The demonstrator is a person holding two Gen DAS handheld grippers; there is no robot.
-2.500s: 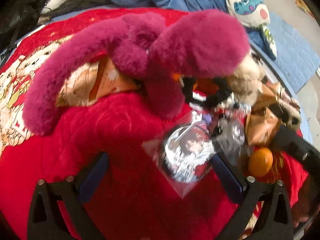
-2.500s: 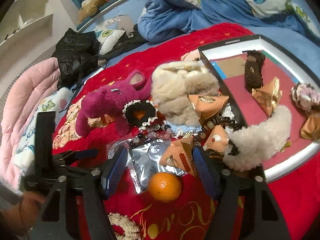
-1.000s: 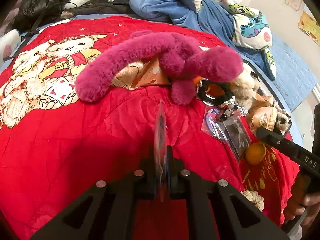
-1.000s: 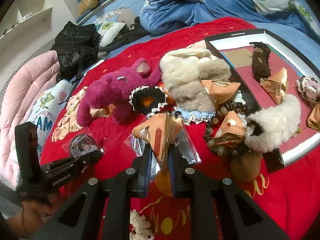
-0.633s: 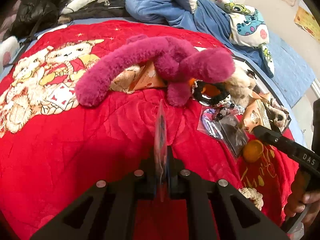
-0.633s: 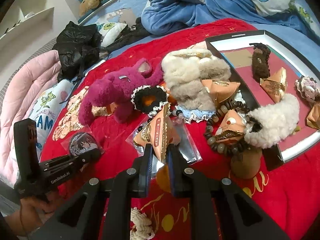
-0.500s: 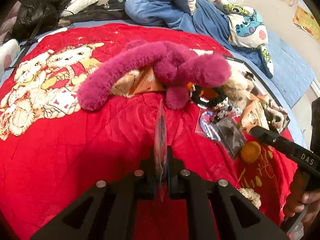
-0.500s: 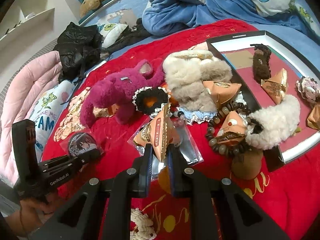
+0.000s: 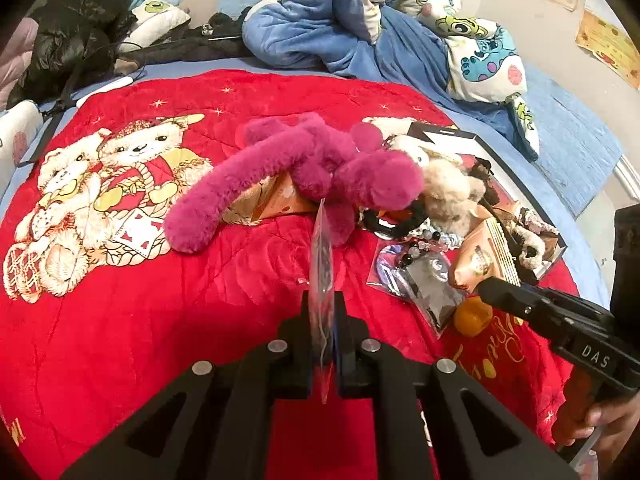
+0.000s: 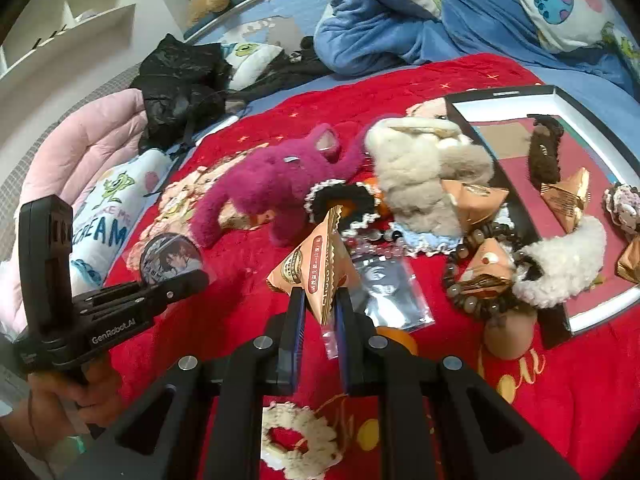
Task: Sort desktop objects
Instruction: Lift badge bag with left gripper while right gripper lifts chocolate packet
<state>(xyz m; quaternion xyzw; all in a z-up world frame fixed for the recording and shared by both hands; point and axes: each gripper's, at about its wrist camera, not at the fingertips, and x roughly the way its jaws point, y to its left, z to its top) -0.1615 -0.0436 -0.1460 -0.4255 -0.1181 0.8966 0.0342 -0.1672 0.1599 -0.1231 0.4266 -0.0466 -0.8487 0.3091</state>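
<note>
The red blanket (image 9: 120,320) under me carries the whole heap, and the black tray (image 10: 592,312) sits at its right edge with a few packets and hair ties already in it. The magenta plush (image 10: 260,188) and the beige plush (image 10: 420,176) lie where they lay a couple of seconds ago, untouched, side by side in the middle.

What has changed is in my claws. Both were spread wide over the pile then; now each is pinched onto something and lifted clear of the blanket. My left gripper (image 9: 322,332) grips the bagged badge (image 9: 322,264) by its plastic edge, so in the left view I see it only edge-on, standing upright; the right view shows its round printed face. My right gripper (image 10: 320,312) clamps the lower corner of the orange packet (image 10: 320,268), point up, above the silver bag (image 10: 392,292) and the orange fruit (image 10: 396,340) it was lying beside.

I judge both picks good, so carrying comes next: the packet probably to the tray with its kind, the badge to a spot I cannot tell from here. The badge's bag is slippery and held by a thin margin; it may slide.
</note>
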